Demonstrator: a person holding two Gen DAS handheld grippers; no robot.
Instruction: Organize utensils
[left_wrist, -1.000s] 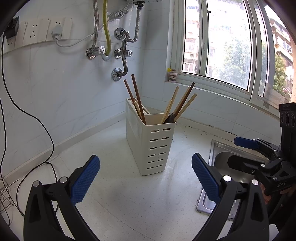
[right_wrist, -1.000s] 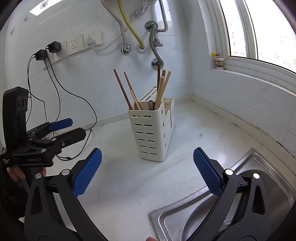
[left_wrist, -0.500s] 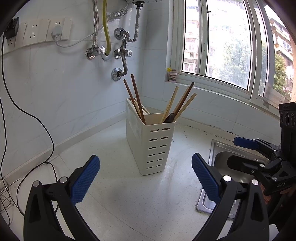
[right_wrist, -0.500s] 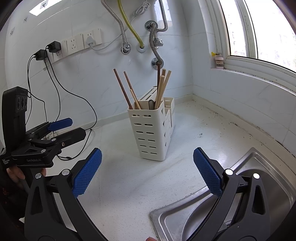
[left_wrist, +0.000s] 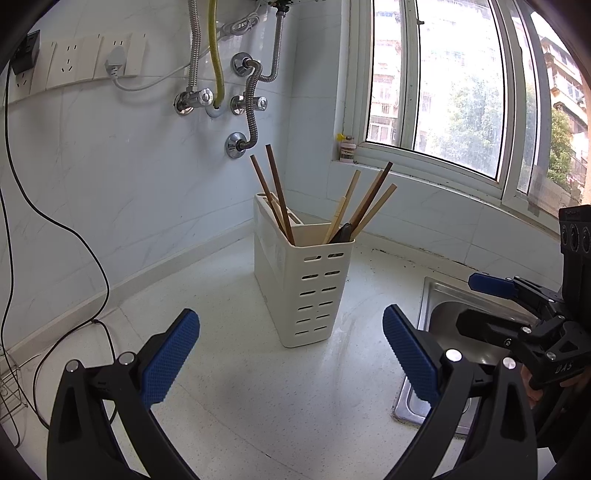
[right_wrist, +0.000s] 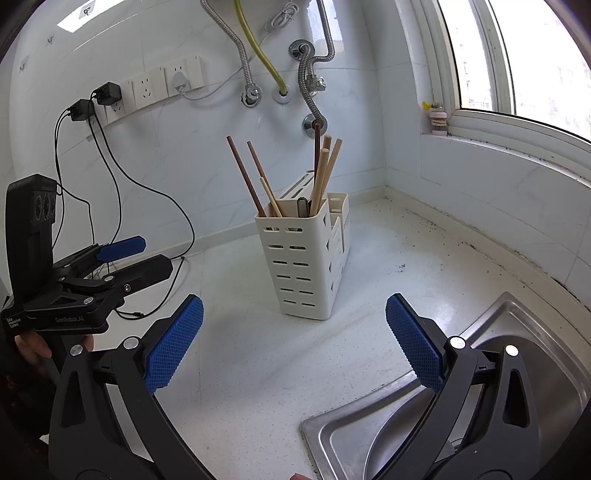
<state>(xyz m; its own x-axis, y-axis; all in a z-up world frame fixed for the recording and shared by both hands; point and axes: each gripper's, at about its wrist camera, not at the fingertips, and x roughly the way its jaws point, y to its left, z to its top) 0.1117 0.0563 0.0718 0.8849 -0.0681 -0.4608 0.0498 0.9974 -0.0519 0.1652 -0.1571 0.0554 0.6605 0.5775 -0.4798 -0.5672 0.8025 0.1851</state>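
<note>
A cream slotted utensil holder (left_wrist: 306, 284) stands upright on the white counter; it also shows in the right wrist view (right_wrist: 303, 266). Several wooden chopsticks (left_wrist: 280, 195) lean in it, dark ones to the left, lighter ones (left_wrist: 369, 206) to the right, with a dark utensil handle (left_wrist: 341, 234) among them. My left gripper (left_wrist: 290, 354) is open and empty, held back from the holder. My right gripper (right_wrist: 293, 343) is open and empty, also short of the holder. Each gripper shows at the edge of the other's view.
A steel sink (right_wrist: 480, 387) is set in the counter at the right. Black cables (right_wrist: 122, 192) hang from wall sockets (right_wrist: 162, 83) to the counter at the left. Pipes and hoses (left_wrist: 251, 96) run down the back wall. A small bottle (left_wrist: 347, 147) stands on the window sill.
</note>
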